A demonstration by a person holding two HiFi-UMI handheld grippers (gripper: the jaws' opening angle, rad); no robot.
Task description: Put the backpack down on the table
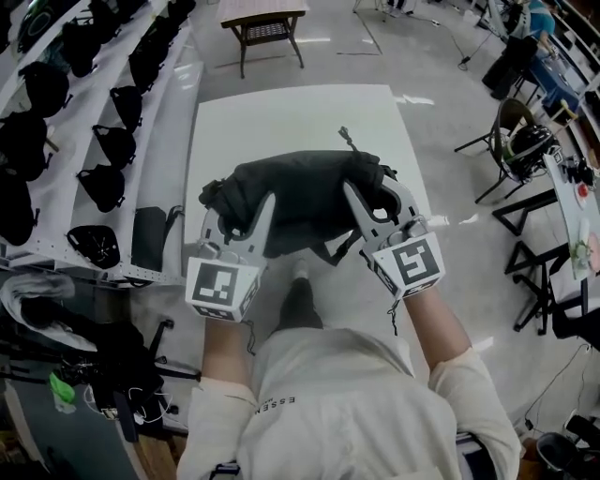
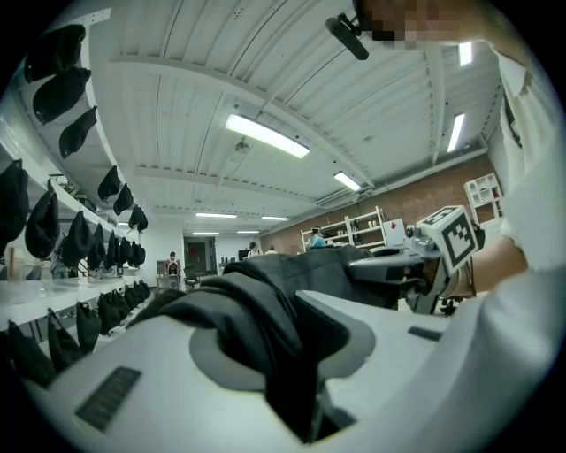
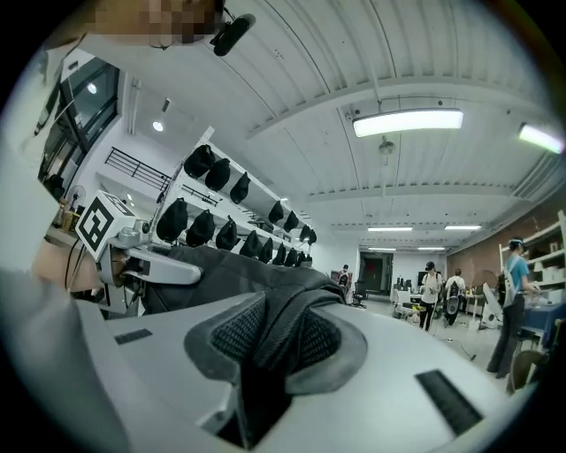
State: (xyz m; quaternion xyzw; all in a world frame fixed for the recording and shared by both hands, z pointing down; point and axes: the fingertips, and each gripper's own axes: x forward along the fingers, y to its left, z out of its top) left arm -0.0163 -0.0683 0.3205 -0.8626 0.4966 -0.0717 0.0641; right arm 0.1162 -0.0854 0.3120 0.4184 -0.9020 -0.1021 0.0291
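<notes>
1. Dark grey backpack (image 1: 300, 197): bunched up, hanging between the two grippers in front of the person, over the near half of the white table (image 1: 234, 122).
2. Left gripper (image 1: 246, 223): narrow, fingers clamped on a thick fold of fabric at the backpack's left side. In the left gripper view, fold squeezed between the pads and spilling out over both.
3. Right gripper (image 1: 368, 214): narrow as well, closed on a mesh-backed strap or fold at the backpack's right side. In the right gripper view, dark netting bulging either side of the pinch.
4. Both held level and side by side, marker cubes towards the person, with the bulk of the backpack stretched between them.
5. Loose strap (image 1: 339, 251) dangling under the backpack, between the two grippers; cord end (image 1: 347, 139) poking out at the far edge.
6. Left of the table: white shelves (image 1: 61, 202) lined with dark bags (image 1: 98, 187).
7. Beyond the table: small wooden table (image 1: 264, 19). To the right: black chair (image 1: 506, 141) on the pale floor.
8. Far off in the gripper views: people standing, too small for detail.
</notes>
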